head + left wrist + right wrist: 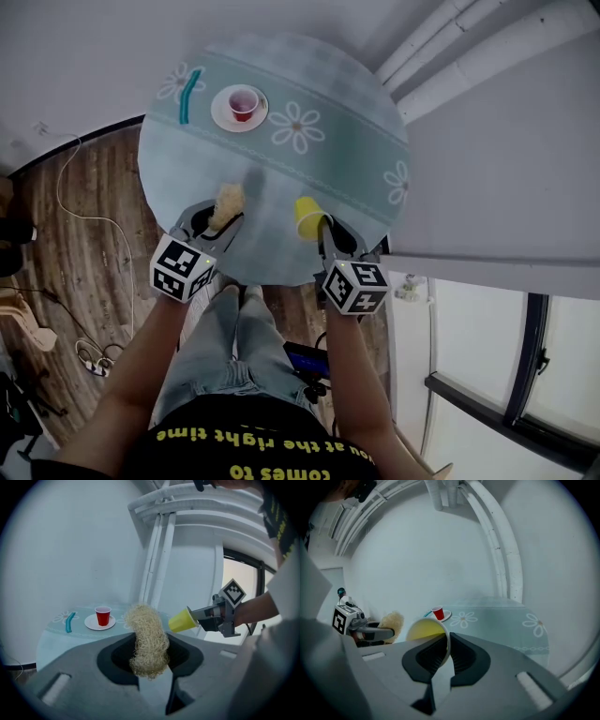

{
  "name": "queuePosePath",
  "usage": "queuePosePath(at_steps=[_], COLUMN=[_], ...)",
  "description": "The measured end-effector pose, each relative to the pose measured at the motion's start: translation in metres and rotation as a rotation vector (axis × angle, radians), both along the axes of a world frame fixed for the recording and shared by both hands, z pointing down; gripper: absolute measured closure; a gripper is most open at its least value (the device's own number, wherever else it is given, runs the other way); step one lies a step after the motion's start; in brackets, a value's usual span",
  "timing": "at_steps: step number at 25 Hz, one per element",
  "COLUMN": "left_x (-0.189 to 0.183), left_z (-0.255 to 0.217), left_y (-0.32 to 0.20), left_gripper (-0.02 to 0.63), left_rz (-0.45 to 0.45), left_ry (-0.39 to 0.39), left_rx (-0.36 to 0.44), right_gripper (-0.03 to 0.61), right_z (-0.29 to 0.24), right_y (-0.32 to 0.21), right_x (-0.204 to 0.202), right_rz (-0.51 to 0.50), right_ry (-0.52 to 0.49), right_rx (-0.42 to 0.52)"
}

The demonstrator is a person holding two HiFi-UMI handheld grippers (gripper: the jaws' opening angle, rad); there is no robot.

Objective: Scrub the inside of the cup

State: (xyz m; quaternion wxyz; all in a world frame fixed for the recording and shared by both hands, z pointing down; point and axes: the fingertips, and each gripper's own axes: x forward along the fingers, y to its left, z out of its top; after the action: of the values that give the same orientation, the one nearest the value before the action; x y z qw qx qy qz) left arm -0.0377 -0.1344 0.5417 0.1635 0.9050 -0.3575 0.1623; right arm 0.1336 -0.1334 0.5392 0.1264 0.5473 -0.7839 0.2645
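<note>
My left gripper (217,220) is shut on a tan fibrous scrubber (228,202), which stands up between the jaws (148,639) in the left gripper view. The right gripper (321,228) is shut on the rim of a yellow cup (307,217). The cup wall is pinched between the jaws, its open mouth (423,631) turned toward the left gripper. From the left gripper view the yellow cup (183,620) shows side-on, apart from the scrubber. Both grippers hang over the near edge of the round table (356,150).
A red cup (243,102) stands on a white plate (222,114) at the table's far side, with a teal stick (190,95) left of it. White pipes (450,47) run along the wall at right. Cables (89,220) lie on the wooden floor at left.
</note>
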Motion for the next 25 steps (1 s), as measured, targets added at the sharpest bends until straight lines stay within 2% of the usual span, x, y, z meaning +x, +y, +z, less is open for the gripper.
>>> queuePosePath(at_steps=[6, 15, 25], left_x=[0.002, 0.005, 0.008], left_z=[0.034, 0.069, 0.100], left_y=[0.004, 0.009, 0.008], left_gripper=[0.466, 0.465, 0.460], left_rz=[0.012, 0.032, 0.047], left_ry=[-0.021, -0.054, -0.093], left_rx=[-0.073, -0.136, -0.194], right_gripper=[0.555, 0.554, 0.553], right_z=[0.031, 0.064, 0.082], right_y=[0.005, 0.009, 0.011], right_x=[-0.003, -0.001, -0.002], right_rz=[-0.002, 0.032, 0.025], right_ry=[-0.030, -0.054, -0.002], right_rx=[-0.117, -0.251, -0.314])
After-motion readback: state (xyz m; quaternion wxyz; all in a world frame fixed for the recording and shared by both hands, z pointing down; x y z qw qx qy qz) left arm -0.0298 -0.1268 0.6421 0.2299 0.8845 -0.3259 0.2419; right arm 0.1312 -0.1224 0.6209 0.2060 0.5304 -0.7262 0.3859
